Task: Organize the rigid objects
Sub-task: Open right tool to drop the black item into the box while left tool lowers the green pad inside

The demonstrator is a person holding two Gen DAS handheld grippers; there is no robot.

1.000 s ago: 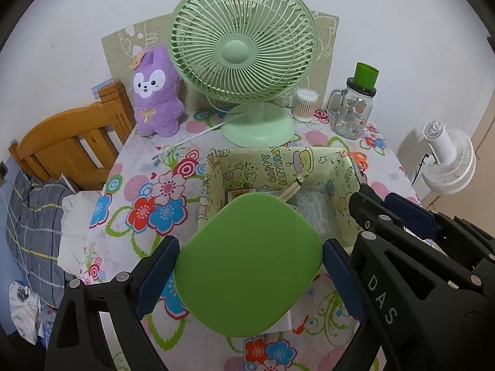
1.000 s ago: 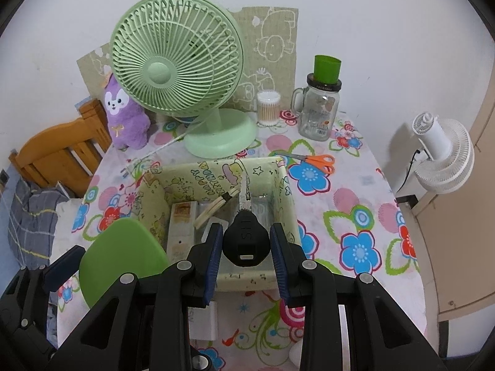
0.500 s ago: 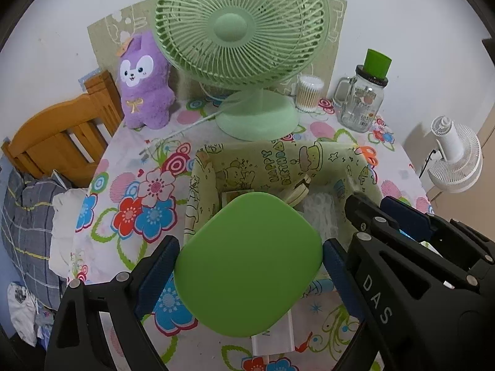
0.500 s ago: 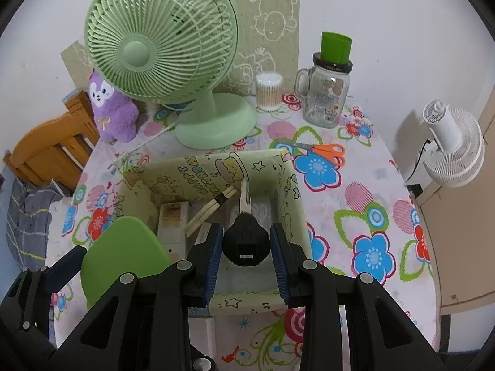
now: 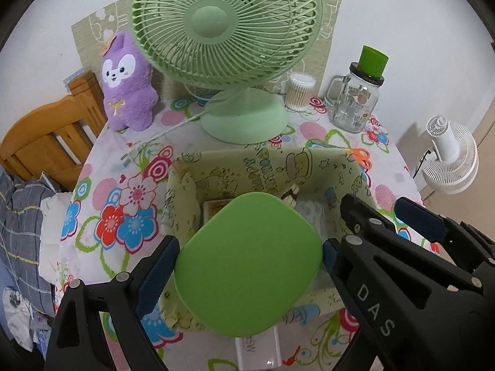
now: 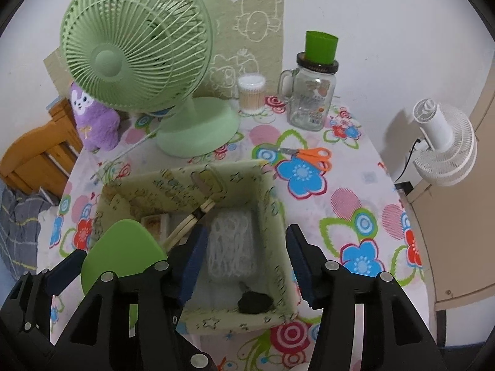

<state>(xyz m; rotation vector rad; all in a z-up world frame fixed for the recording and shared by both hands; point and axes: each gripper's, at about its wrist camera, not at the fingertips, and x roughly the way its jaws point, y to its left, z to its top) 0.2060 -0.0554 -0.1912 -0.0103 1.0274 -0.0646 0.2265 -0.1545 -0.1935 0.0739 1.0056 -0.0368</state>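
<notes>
Patterned box holding black plug (near corner), right fingers wide, left fingers gripping green lid

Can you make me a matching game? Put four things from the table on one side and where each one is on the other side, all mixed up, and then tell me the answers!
Things
1. green lid
2. black key
3. orange scissors
4. purple plush bunny

Places
A. lying inside the patterned box
B. beside the green fan, at the back of the table
C. held between the left gripper fingers
D. on the flowered tablecloth, behind the box

Pairs: 1-C, 2-A, 3-D, 4-B
</notes>
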